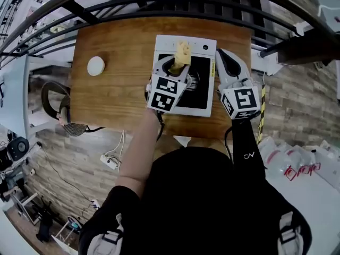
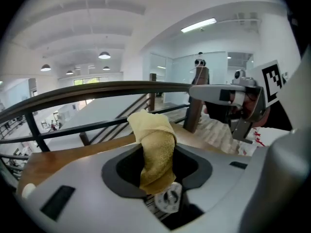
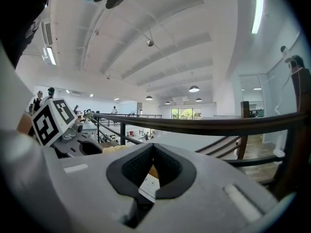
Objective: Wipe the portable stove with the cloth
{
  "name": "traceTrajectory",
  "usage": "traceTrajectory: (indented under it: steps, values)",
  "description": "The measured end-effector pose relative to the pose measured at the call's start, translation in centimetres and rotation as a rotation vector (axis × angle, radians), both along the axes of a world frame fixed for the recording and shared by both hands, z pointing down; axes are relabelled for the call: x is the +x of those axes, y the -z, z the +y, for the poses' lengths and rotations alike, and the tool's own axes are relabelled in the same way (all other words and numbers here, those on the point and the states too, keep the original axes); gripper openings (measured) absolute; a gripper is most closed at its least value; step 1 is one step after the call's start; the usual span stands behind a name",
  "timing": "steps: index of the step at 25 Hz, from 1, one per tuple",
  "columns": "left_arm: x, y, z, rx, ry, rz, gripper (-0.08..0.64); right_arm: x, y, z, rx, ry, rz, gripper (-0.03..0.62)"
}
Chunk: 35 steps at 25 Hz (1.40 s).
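Note:
The white portable stove (image 1: 199,78) with its black burner area lies on the wooden table (image 1: 117,84). My left gripper (image 1: 178,64) is over the stove's far half, shut on a folded yellow cloth (image 1: 183,53) that sticks up past its tips. In the left gripper view the cloth (image 2: 156,152) hangs between the jaws. My right gripper (image 1: 221,55) is just off the stove's right edge, jaws shut with nothing held. In the right gripper view, a white corner of the stove (image 3: 148,185) shows through the gap under the closed tips.
A small white round disc (image 1: 96,66) sits on the table's left part. A dark metal railing (image 1: 175,1) runs along the far side of the table. A chair (image 1: 53,102) stands left of the table, and a power strip (image 1: 109,161) lies on the floor.

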State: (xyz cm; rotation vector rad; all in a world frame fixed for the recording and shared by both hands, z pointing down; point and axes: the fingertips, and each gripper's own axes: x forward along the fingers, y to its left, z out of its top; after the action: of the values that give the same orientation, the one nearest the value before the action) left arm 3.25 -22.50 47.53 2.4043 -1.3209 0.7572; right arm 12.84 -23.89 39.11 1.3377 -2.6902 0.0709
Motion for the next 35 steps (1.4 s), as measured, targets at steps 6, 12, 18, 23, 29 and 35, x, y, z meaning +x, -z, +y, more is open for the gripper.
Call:
traceTrajectory:
  steps: [6,12,18,23,29,35]
  values:
    - [9.9,-0.8,2.7,-0.022,-0.211,0.05,0.153,4.5,0.2,0.9,0.003,-0.091,0.008,0.002]
    - [12.1,-3.6,5.2,-0.075,-0.273,0.018,0.153,6.8,-0.1,1.8,-0.003,-0.121,0.002,0.002]
    - [5.9,-3.1,4.2,-0.063,-0.137,-0.002,0.153,3.2,-0.7,1.5,-0.018,-0.038,-0.01,0.002]
    - [-2.9,-3.2,4.9,-0.083,0.037,-0.013,0.153,-2.2,-0.3,0.9,-0.013,0.062,-0.024,0.002]
    - [-12.9,-4.3,6.7,-0.12,0.247,-0.034,0.153,-7.7,0.1,1.0,-0.004,0.167,-0.019,0.002]
    - [-12.4,-3.7,7.5,-0.11,0.222,-0.014,0.153,-8.5,0.6,1.7,0.006,0.175,-0.011,0.002]
